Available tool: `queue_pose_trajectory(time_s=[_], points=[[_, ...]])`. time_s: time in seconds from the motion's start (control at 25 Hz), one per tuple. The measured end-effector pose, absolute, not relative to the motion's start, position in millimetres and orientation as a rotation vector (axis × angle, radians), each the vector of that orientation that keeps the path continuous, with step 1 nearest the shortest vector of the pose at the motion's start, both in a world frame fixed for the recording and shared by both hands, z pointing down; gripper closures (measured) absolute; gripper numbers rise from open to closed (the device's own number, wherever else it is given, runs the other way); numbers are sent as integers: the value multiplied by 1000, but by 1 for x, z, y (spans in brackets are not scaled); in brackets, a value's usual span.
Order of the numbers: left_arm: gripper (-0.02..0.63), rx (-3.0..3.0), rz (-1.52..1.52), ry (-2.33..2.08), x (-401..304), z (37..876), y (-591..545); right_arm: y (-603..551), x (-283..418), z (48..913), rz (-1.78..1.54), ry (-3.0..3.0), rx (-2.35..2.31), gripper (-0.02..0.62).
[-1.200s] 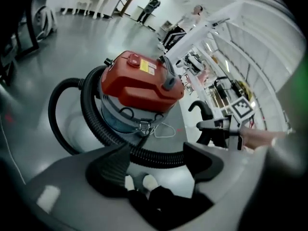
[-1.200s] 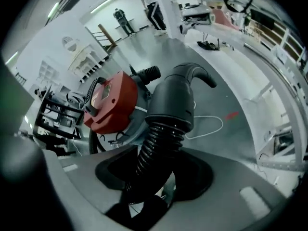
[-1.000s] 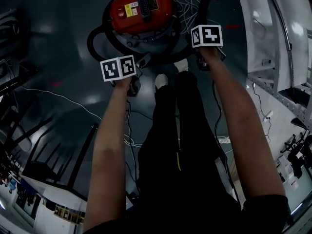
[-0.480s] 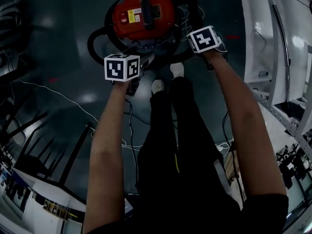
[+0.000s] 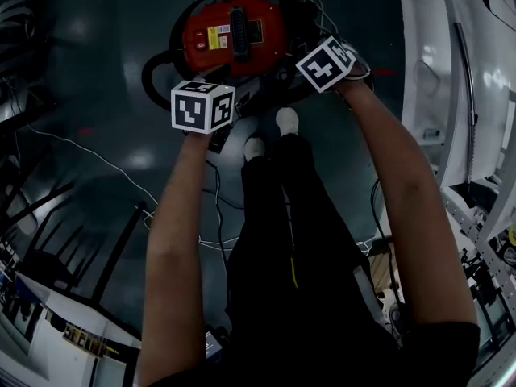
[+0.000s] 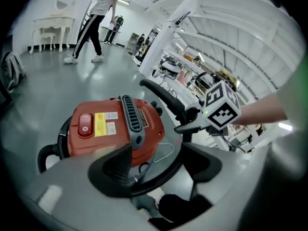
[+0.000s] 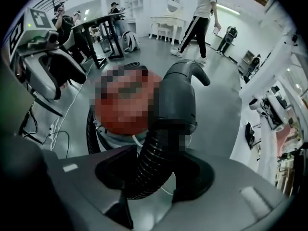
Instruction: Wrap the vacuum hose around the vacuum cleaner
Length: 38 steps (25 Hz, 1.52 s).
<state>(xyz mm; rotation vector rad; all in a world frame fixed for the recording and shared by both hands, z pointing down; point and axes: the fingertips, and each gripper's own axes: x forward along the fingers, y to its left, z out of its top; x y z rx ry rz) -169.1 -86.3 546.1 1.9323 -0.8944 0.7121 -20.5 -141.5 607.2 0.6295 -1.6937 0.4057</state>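
The red vacuum cleaner (image 5: 234, 35) stands on the grey floor, its black ribbed hose (image 5: 153, 75) looped round its base. My right gripper (image 5: 300, 77) is at the vacuum's right side, shut on the hose (image 7: 151, 162) just below its grey curved handle (image 7: 178, 100). My left gripper (image 5: 239, 101) hovers at the vacuum's near side. Its jaws (image 6: 156, 170) stand wide and have just been closing a little. The hose (image 6: 163, 174) shows through their gap, lower down, with no pad on it.
The person's legs and white shoes (image 5: 278, 123) stand just short of the vacuum. A thin white cable (image 5: 105, 164) trails over the floor at left. Black table legs (image 5: 48, 240) are lower left, white framework (image 5: 443, 55) at right. A person (image 6: 98, 18) walks in the background.
Both grippers have moved up the picture, closer to the vacuum. The right gripper has rolled, its marker cube now tilted, still holding the hose.
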Motion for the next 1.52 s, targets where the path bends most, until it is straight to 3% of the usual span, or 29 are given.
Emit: queue_pose_trajectory(time_s=[0.32, 0.44, 1.52], points=[[291, 2012, 708, -935, -157, 530, -130, -167, -32, 616, 391, -1729, 531, 370], [337, 2053, 717, -975, -158, 524, -150, -171, -37, 621, 389, -1735, 481, 370], [308, 2175, 755, -927, -113, 529, -218, -193, -54, 635, 489, -1716, 208, 357]])
